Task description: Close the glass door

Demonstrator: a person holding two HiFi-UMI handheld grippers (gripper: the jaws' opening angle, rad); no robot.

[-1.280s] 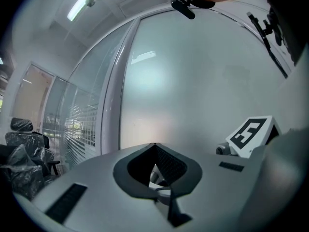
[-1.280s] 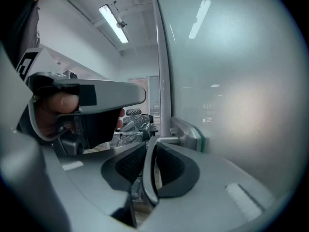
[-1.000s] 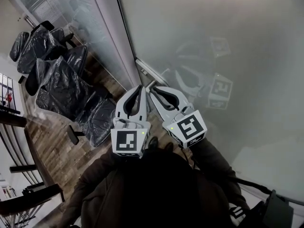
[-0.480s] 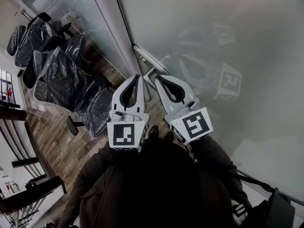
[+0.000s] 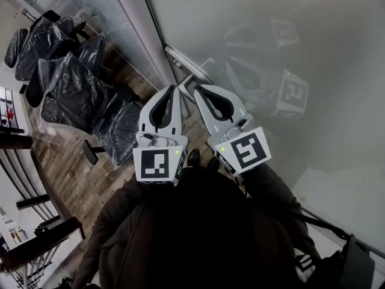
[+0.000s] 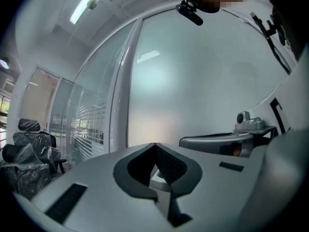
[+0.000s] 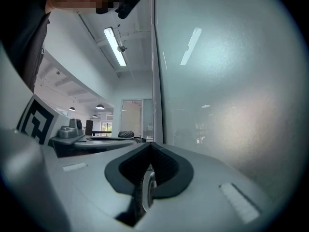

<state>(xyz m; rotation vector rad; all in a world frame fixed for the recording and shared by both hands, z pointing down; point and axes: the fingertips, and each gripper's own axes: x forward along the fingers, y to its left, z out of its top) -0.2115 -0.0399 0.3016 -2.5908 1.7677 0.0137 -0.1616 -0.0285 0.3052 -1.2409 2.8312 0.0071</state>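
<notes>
My left claw (image 5: 171,89) has its jaws together at the tips, and its own view shows them meeting in a point with nothing clamped. My right claw (image 5: 196,89) is just beside it, also closed tip to tip. In each gripper view a silvery piece shows through the oval gap behind the tips, but I cannot tell what it is.

Both claws point at the door handle (image 5: 187,70), a slim metal bar. From the head view it lies just beyond the tips, and I cannot tell whether either claw touches it. The marker cubes (image 5: 157,164) sit at the near ends, above my dark jacket (image 5: 198,233).

The glass door (image 5: 271,35) fills the right side of the head view. It is a large frosted pane, grey-white and hazy, with faint reflections of both grippers (image 5: 289,95). In the right gripper view its straight edge runs upright, and a lit office with ceiling lamps shows beside it. A pale frame post (image 5: 141,29) stands along the door's left side.

Left of the post, a clear glass partition has blinds behind it. Further out, office chairs (image 5: 72,89) wrapped in black plastic stand clustered on the wooden floor (image 5: 66,173).
</notes>
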